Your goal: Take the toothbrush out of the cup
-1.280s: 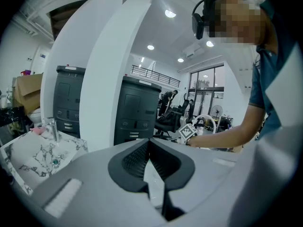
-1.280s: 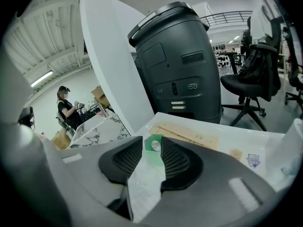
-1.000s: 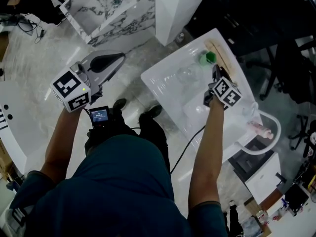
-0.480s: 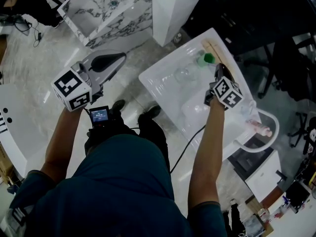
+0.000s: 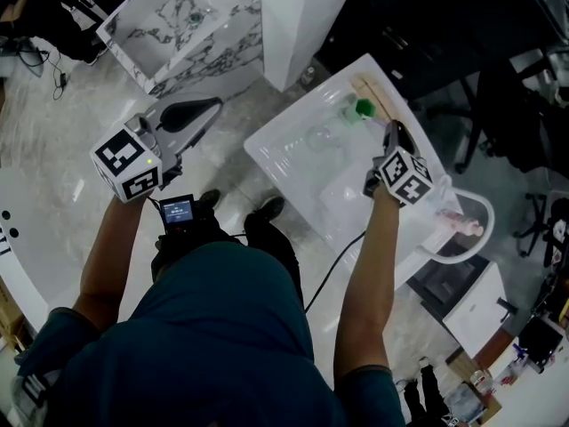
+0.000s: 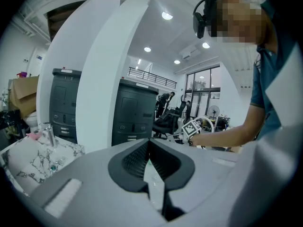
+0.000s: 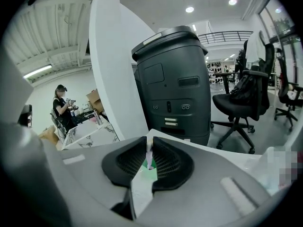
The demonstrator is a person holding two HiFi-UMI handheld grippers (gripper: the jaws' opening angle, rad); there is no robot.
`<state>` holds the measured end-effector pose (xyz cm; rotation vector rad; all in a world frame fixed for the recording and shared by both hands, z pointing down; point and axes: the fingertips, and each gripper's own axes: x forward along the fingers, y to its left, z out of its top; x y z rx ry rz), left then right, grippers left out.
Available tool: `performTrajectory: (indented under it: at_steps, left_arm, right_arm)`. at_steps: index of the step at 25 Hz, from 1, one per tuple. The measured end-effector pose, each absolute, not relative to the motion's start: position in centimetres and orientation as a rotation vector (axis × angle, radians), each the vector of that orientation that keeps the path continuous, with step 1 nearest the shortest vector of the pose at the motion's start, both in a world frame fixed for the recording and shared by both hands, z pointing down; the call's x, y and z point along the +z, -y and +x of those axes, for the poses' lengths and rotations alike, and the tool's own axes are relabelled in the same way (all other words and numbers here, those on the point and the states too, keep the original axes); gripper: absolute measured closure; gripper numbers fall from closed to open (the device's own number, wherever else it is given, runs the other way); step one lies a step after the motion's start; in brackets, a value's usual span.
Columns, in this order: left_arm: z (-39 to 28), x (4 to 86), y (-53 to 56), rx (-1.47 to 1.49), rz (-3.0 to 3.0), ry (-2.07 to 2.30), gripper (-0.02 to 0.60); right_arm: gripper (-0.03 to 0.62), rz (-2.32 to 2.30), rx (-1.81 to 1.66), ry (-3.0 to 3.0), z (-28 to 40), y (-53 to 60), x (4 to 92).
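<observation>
A green cup (image 5: 363, 108) stands at the far corner of a white basin top (image 5: 293, 149). My right gripper (image 5: 392, 132) hovers just this side of the cup. In the right gripper view its pads (image 7: 163, 162) press on a thin pale pink toothbrush handle (image 7: 149, 152), and the green cup (image 7: 150, 167) shows below through the gap. My left gripper (image 5: 200, 114) is held out over the floor, away from the basin. Its jaws (image 6: 148, 143) meet at the tips with nothing between them.
A clear glass (image 5: 320, 136) sits on the basin top left of the cup. A round white bowl (image 5: 480, 212) holding a pink item lies to the right. A marble basin (image 5: 178, 16) and a white pillar (image 5: 298, 16) stand beyond. Black office chairs are at the far right.
The head view has drifted a little. My right gripper stays beside the green cup, and my left gripper holds its place over the floor.
</observation>
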<state>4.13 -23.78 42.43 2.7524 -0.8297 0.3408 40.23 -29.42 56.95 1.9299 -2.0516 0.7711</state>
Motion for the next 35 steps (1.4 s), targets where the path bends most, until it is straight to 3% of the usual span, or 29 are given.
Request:
performTrajectory:
  at_steps: [35]
  left_arm:
    - [7.6, 40.2, 24.2, 0.246, 2.867, 0.678, 0.581]
  right_arm:
    - [0.542, 2.221, 0.379, 2.053, 44.7, 17.8, 41.4]
